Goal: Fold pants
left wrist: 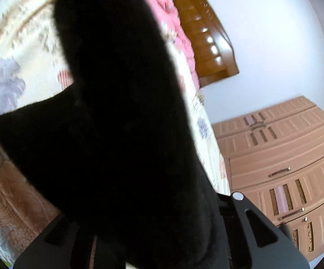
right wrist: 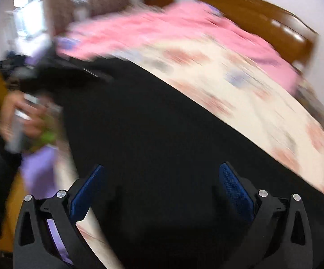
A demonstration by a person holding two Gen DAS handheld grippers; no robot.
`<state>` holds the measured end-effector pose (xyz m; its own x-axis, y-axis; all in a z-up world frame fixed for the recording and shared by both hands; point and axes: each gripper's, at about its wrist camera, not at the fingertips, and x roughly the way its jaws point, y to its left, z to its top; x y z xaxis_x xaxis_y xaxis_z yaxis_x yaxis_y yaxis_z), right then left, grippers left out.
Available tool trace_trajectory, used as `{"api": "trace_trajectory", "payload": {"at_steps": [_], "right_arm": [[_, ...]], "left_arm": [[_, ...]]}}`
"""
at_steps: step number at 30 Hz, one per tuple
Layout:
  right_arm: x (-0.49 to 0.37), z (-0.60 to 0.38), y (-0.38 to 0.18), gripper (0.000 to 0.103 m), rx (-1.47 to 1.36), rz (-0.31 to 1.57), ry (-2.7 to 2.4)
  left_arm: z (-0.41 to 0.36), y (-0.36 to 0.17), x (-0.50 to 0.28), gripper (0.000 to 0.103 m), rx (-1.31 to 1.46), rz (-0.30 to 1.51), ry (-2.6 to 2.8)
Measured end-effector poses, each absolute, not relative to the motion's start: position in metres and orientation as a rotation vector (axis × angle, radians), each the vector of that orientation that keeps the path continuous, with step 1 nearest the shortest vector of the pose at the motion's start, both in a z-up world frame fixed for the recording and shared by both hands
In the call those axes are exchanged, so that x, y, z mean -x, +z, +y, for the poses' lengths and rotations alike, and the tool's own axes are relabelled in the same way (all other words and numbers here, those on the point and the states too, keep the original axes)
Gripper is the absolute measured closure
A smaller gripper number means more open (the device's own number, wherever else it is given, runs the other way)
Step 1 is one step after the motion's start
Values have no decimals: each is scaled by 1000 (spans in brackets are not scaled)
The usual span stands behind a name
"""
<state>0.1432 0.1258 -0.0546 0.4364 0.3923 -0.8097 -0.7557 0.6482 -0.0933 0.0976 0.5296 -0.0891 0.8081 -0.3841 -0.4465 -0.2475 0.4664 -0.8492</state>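
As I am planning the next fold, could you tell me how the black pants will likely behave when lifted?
Probably floppy: the black pants hang draped from the left gripper. Likely light, as one grip seems to carry them. The right gripper is open.

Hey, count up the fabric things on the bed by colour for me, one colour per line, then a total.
Black: 1, the pants
Pink: 1, the blanket
Cream floral: 1, the bedspread
Total: 3
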Motion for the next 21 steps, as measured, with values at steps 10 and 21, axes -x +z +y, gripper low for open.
{"api": "trace_trajectory", "payload": {"at_steps": [10,21], "right_arm": [[-161,59,-93,6,404,912,691],[-159,-39,-45,6,-13,718,656]], "left_arm": [[531,-89,-104,87,1062,677,-75],[358,48,-118,81,233,664,141]]}}
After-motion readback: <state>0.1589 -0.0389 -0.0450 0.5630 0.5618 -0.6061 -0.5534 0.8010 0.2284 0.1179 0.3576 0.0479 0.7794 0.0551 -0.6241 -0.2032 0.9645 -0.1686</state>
